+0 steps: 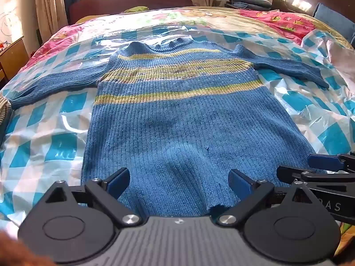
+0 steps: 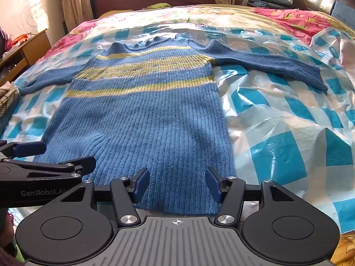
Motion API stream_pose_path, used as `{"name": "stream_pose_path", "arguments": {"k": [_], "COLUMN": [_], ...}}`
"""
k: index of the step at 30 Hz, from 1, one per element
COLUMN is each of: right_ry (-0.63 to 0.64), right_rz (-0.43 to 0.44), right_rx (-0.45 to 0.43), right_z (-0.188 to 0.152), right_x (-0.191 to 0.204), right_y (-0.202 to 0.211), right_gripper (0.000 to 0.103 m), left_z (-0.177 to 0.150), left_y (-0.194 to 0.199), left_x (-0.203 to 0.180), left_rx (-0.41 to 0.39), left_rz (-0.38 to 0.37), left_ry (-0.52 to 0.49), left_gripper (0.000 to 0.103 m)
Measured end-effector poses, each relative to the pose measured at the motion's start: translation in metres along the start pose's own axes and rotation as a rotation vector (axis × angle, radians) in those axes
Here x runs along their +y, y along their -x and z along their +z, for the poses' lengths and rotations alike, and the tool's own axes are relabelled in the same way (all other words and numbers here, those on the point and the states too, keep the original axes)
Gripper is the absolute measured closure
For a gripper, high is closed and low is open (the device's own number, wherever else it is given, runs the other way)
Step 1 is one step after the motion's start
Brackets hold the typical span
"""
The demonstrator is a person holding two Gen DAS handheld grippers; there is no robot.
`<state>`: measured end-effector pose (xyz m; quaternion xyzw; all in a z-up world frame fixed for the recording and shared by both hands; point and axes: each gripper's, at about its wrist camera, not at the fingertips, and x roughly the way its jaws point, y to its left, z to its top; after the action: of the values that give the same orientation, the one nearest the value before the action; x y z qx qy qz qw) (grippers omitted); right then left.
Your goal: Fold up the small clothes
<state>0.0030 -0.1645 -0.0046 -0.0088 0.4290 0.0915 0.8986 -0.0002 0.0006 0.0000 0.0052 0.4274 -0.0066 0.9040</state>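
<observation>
Blue striped sweater [image 1: 177, 110] lying flat on checked plastic sheet [image 1: 55, 137]; left tongs [image 1: 179, 182] gaping wide, right tongs [image 2: 176, 182] seemingly hovering open, gripping nothing.

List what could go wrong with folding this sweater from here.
1. The blue striped sweater lies on a slick, crinkled checkered plastic sheet; a pull at the hem could drag both.
2. The left gripper and right gripper hover side by side at the hem, both open, and could collide.
3. The spread sleeves may bunch if the hem is folded first.
</observation>
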Motion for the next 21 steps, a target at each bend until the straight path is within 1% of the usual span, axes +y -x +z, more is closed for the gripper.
{"name": "stream_pose_path", "arguments": {"k": [7, 8, 9, 21], "right_ry": [0.003, 0.003, 0.002, 0.001], "right_rz": [-0.003, -0.003, -0.002, -0.003], "right_rx": [0.001, 0.001, 0.002, 0.003], "right_z": [-0.001, -0.001, -0.001, -0.001], "right_x": [0.0, 0.0, 0.0, -0.001], "right_y": [-0.001, -0.001, -0.001, -0.003], "right_gripper": [0.047, 0.047, 0.047, 0.047], "left_z": [0.001, 0.001, 0.0, -0.003], "left_y": [0.003, 0.008, 0.001, -0.002], "left_x": [0.0, -0.002, -0.002, -0.003], "left_rx": [0.0, 0.001, 0.001, 0.01], "left_rz": [-0.001, -0.002, 0.002, -0.002], "left_ry": [-0.003, -0.003, 0.003, -0.001], "left_gripper": [0.003, 0.003, 0.003, 0.003]}}
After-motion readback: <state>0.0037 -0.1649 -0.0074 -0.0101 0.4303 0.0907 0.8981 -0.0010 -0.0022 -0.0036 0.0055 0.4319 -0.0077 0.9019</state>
